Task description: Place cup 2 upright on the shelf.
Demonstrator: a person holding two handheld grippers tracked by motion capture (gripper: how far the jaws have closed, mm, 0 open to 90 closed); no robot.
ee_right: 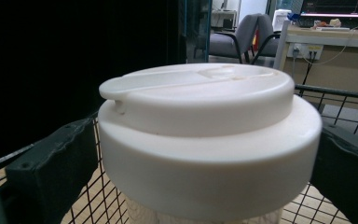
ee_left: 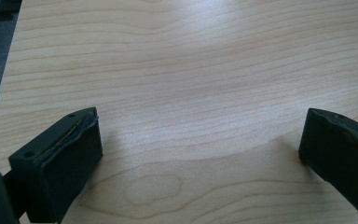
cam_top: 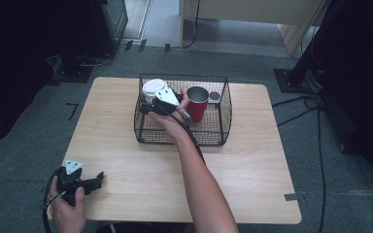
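A cup with a wide white lid [cam_top: 154, 89] [ee_right: 205, 116] stands in the left part of a black wire basket [cam_top: 225, 114]. My right gripper [cam_top: 151, 101] [ee_right: 205, 158] reaches into the basket and is open, one black jaw on each side of the cup just below the lid; I see no squeeze on it. A red cup [cam_top: 197, 103] stands upright in the basket just right of that hand. My left gripper [cam_top: 97, 178] [ee_left: 200, 140] rests low over the wooden table [cam_top: 252, 160] at its near left corner, open, with bare wood between its jaws.
The basket sits at the far middle of the table, with a small grey round thing [cam_top: 214, 95] at its back right. Dark stands and cables [cam_top: 296, 104] lie on the carpet around the table. An office chair [ee_right: 242, 32] and a desk stand behind the basket.
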